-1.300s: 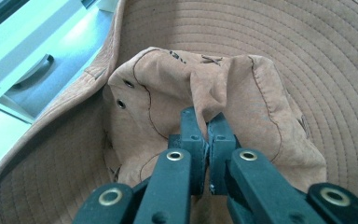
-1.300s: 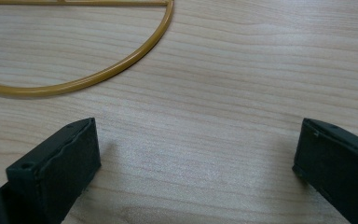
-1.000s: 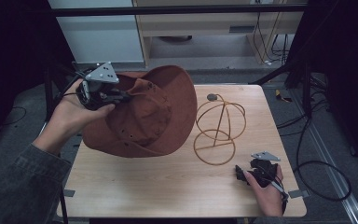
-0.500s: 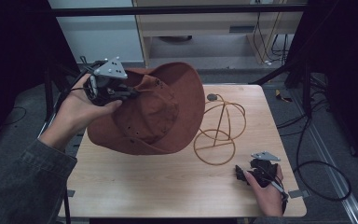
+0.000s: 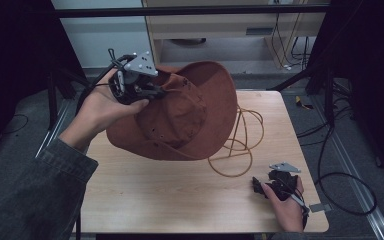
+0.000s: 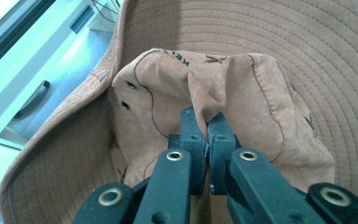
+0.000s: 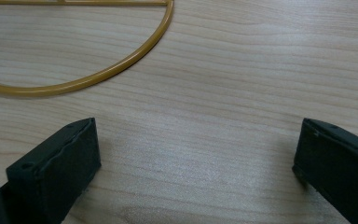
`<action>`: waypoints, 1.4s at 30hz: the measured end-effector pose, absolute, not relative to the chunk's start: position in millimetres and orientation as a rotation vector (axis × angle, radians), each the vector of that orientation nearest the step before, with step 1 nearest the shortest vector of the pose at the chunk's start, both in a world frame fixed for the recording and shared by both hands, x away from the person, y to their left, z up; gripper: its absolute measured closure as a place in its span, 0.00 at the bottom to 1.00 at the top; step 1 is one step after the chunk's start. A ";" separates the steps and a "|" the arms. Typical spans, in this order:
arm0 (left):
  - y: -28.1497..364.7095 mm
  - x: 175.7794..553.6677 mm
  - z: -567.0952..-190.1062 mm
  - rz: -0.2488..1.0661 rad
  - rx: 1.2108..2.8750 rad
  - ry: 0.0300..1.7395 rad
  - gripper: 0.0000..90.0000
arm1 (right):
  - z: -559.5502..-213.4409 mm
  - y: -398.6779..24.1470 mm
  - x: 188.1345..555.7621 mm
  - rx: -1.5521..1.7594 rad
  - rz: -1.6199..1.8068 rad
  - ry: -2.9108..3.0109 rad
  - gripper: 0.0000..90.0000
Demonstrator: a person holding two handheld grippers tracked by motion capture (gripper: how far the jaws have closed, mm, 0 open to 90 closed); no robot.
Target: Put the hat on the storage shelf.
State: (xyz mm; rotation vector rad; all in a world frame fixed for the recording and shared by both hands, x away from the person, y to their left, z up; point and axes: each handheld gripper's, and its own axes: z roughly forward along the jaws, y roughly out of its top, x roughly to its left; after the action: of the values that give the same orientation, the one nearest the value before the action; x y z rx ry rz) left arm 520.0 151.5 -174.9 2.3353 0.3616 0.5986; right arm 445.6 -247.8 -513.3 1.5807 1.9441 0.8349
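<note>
The left gripper (image 5: pixel 152 92) pinches the crown of the brown hat (image 5: pixel 190 110) tight, holding it tilted above the table (image 5: pixel 145 200) beside the wire stand (image 5: pixel 240 145), while the right gripper (image 5: pixel 262 184) rests wide open, holding nothing.

Left gripper (image 5: pixel 147 92) raised, jaws pinched tight; right gripper (image 5: pixel 272 185) low, jaws wide apart.

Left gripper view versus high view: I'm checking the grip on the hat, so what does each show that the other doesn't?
Left gripper view: the left gripper with its jaws pinched shut on a fold of the hat crown, plus eyelets and stitching. High view: the gold wire stand behind the hat, the table, and the right gripper resting near the front edge. Both show the brown hat held by the left gripper.
</note>
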 end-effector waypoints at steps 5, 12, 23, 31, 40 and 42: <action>145.3 524.1 -174.1 0.594 2.338 0.357 0.98 | -513.4 -247.9 445.7 1.580 0.835 1.944 0.00; 133.9 527.8 -169.2 0.591 2.333 0.348 0.98 | -513.4 -248.0 445.7 1.578 0.835 1.945 0.00; 111.2 531.8 -161.9 0.584 2.342 0.314 0.98 | -513.9 -248.9 445.9 1.562 0.832 1.950 0.01; 100.2 533.7 -160.6 0.581 2.352 0.301 0.98 | -513.9 -248.8 445.9 1.562 0.832 1.950 0.01; 83.5 536.5 -161.0 0.564 2.351 0.283 0.98 | -513.9 -248.9 445.9 1.562 0.833 1.950 0.01; 82.2 536.3 -161.0 0.563 2.350 0.281 0.98 | -513.9 -248.9 445.9 1.562 0.833 1.950 0.01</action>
State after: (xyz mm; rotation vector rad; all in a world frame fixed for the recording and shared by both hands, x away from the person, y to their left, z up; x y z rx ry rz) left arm 536.3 82.2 -161.0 2.3503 0.2805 0.5626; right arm 445.9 -248.9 -513.9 1.5618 1.9503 0.8326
